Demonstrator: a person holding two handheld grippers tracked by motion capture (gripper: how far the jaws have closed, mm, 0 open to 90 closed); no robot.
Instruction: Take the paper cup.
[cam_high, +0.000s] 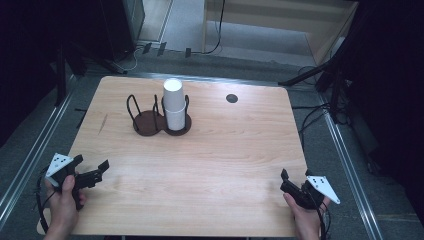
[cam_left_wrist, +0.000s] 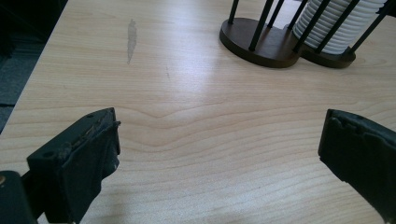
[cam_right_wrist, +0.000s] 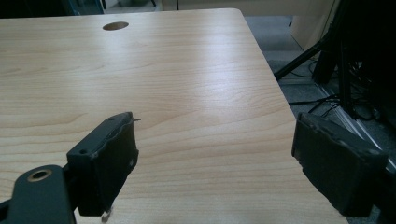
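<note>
A dark brown two-ring cup holder (cam_high: 146, 123) with black wire posts stands at the table's far middle. Its right ring holds a stack of white paper cups (cam_high: 174, 102); its left ring is empty. At the near left corner a hand holds my left gripper (cam_high: 91, 165), jaws wide apart and pointing toward the holder. The left gripper view has the left gripper (cam_left_wrist: 219, 135) open over bare wood, with the holder (cam_left_wrist: 261, 44) and cups (cam_left_wrist: 336, 23) far ahead. My right gripper (cam_high: 296, 175) is at the near right corner. The right gripper (cam_right_wrist: 215, 135) is open and holds nothing.
A round dark cable hole (cam_high: 231, 98) sits at the table's far right, and the cable hole (cam_right_wrist: 115, 25) lies far ahead of the right jaws. A grey smear (cam_left_wrist: 131, 39) marks the wood at left. Stand legs and cables (cam_right_wrist: 327, 60) crowd the floor beyond the right edge.
</note>
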